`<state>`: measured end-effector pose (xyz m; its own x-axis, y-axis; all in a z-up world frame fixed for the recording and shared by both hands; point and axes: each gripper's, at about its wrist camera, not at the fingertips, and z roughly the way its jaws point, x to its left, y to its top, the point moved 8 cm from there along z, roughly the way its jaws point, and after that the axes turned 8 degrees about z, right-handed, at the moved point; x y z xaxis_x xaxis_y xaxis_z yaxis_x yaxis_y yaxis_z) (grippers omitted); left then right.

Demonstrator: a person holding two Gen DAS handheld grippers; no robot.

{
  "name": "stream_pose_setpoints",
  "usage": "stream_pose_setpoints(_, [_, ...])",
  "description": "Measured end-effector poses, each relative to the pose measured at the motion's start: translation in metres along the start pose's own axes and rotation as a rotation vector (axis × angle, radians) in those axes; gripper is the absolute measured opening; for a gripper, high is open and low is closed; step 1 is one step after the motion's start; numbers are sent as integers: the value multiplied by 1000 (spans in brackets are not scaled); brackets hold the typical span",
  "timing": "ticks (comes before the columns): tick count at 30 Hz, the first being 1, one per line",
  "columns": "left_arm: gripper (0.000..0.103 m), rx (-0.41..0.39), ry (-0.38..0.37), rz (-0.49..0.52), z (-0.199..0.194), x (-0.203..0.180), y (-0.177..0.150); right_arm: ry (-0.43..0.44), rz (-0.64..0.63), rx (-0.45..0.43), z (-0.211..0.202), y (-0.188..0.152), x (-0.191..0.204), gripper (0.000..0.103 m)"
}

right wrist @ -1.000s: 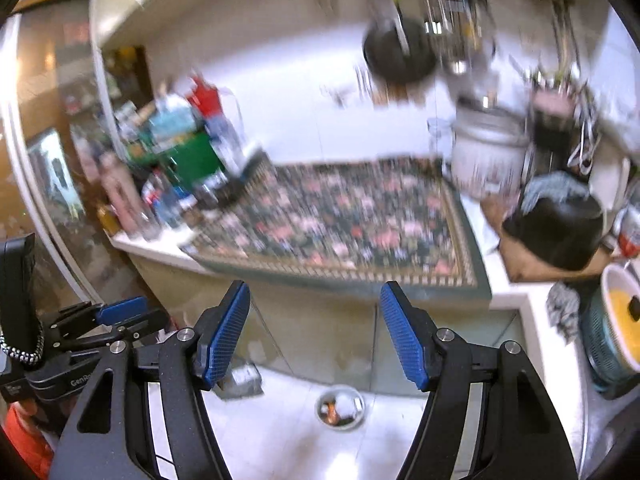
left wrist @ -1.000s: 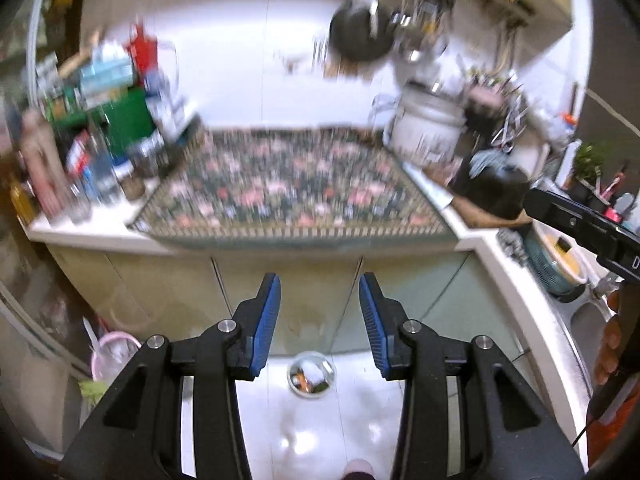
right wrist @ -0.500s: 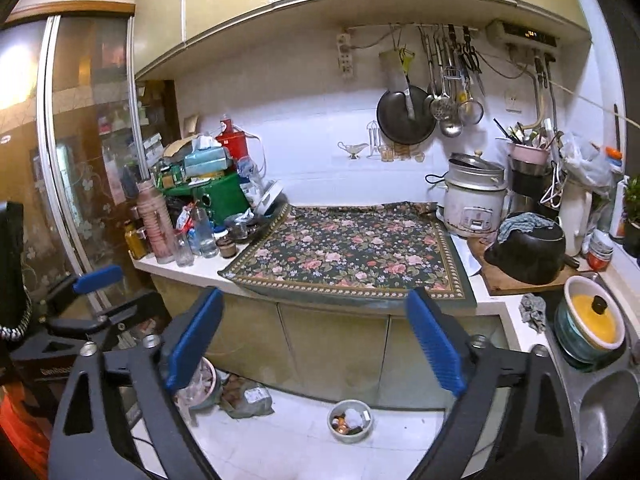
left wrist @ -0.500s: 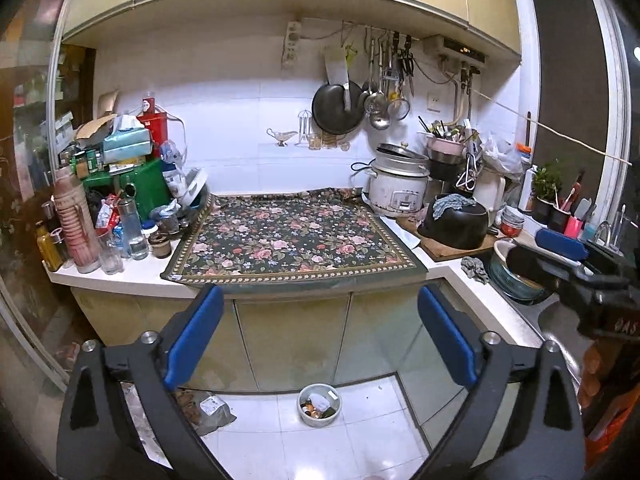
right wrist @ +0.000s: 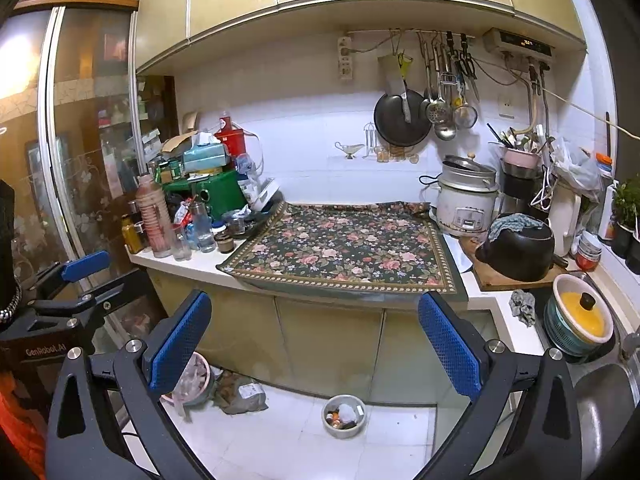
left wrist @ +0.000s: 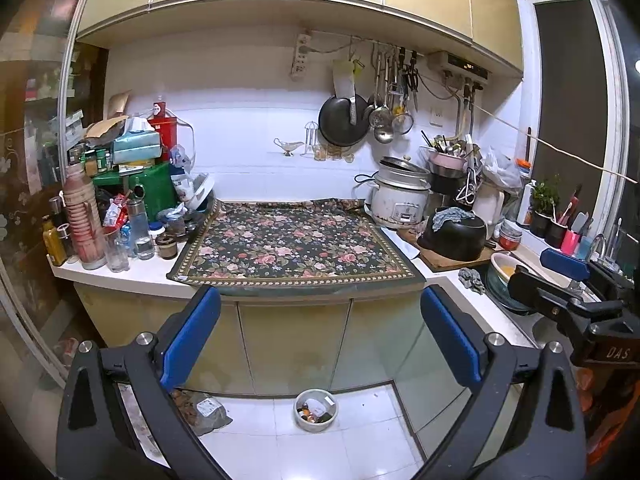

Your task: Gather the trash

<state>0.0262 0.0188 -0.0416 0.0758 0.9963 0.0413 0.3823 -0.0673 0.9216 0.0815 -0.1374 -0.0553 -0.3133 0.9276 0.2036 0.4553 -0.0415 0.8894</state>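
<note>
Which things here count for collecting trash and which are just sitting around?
For the job:
bowl of scraps on the floor
crumpled bag by the cupboard
left tongs, open
right tongs, opening, nothing between them

Lying about:
floral cloth
rice cooker
black pot
hanging pan

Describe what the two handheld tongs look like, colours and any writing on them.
Both tongs, left and right, have black plastic arms with silver bolts and blue textured pads. Seen from the other camera, the right body reads "DAS" in white, the left "GenRobot.AI". A coiled black cable hangs by the left one. Orange clothing shows at both edges.
</note>
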Motion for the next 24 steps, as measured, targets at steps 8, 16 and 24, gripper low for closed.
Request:
stream_pose_setpoints(8, [101, -4, -5, 0, 1, 1, 1, 2, -1, 1, -1, 1, -1, 103])
stream_pose_setpoints(16, [102, -5, -9, -11, 6, -5, 5, -1, -1, 0, -1, 2, -3, 103])
stream_pose_setpoints(24, [102, -9, -12, -10, 8, -8, 8, -11, -3, 3, -1, 3, -3, 103])
